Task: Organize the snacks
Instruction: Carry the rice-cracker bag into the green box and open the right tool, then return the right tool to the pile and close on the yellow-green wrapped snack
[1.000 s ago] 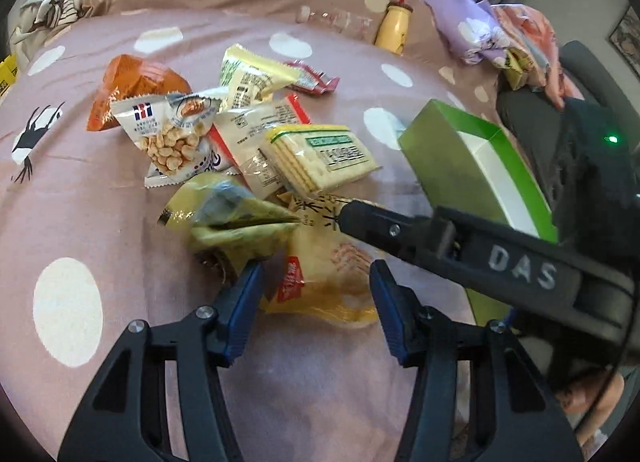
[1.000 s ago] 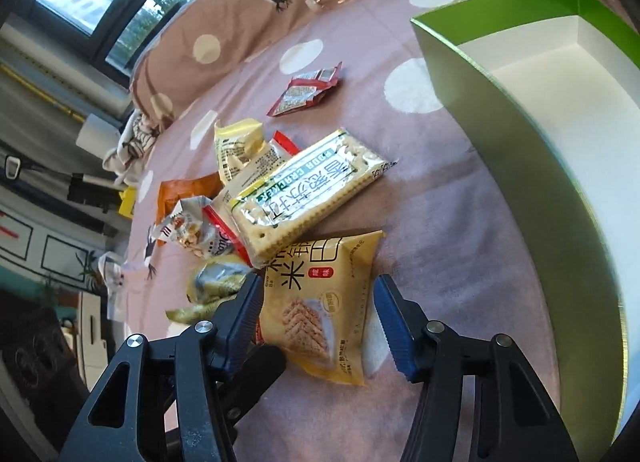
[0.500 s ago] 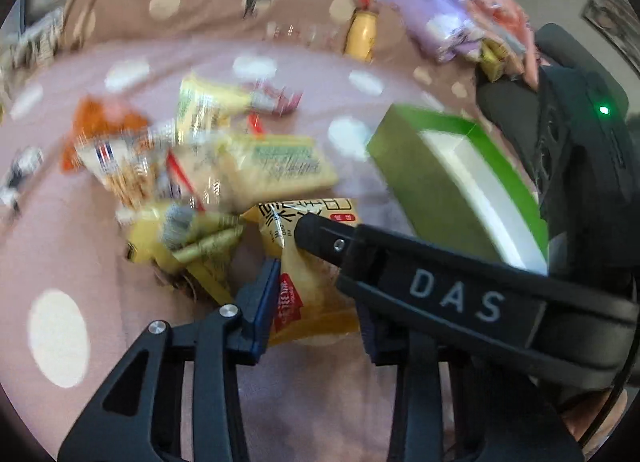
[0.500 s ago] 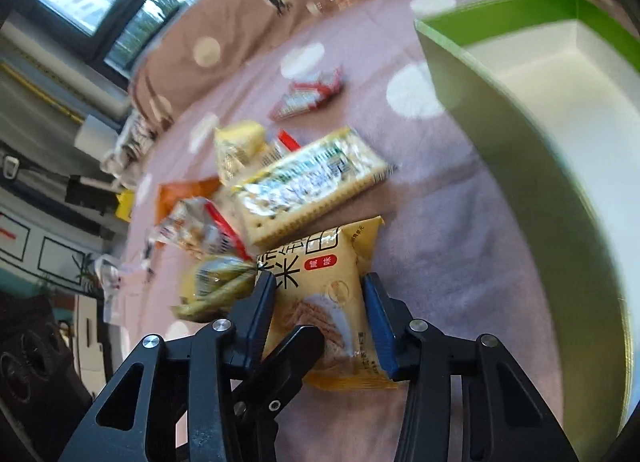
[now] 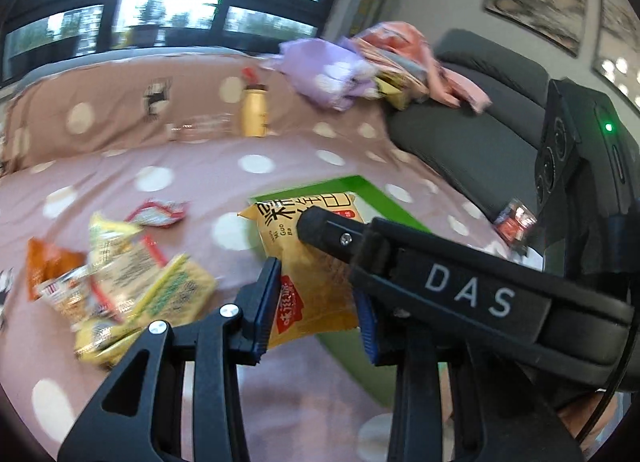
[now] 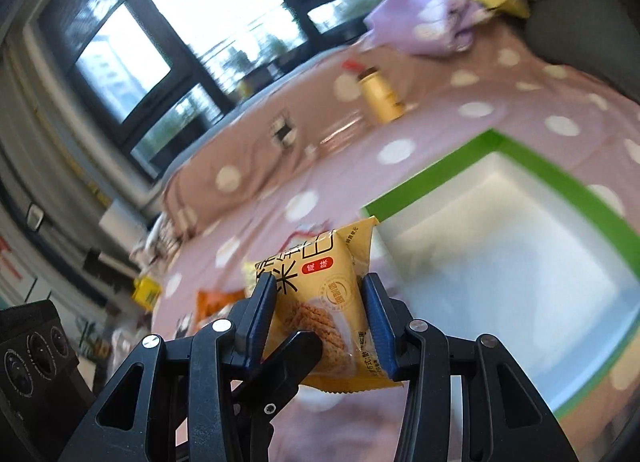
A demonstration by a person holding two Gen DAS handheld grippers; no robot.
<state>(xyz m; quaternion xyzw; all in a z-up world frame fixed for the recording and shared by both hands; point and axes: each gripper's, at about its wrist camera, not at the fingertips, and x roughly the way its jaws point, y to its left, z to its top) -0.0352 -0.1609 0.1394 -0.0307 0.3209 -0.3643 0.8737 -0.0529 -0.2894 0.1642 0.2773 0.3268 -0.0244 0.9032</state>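
Observation:
Both grippers are closed on one yellow rice-cracker packet (image 5: 308, 274), held up off the pink dotted bed cover. My left gripper (image 5: 316, 302) pinches its lower part, and my right gripper (image 6: 320, 316) pinches it from the other side; the packet also shows in the right wrist view (image 6: 320, 294). The right gripper's body crosses the left wrist view. The green box with a white inside (image 6: 504, 238) lies open just right of the packet. The remaining snack packets (image 5: 132, 282) lie in a heap at the left.
A yellow bottle (image 5: 254, 115) and a clear bottle lie at the far side of the bed. Crumpled clothes (image 5: 360, 65) are piled on a grey sofa (image 5: 480, 129) at the right. A small red packet (image 5: 158, 213) lies apart from the heap.
Both grippers closed on the yellow packet and lifted it off the bed. The views swung up and toward the green box; the snack heap dropped to the left.

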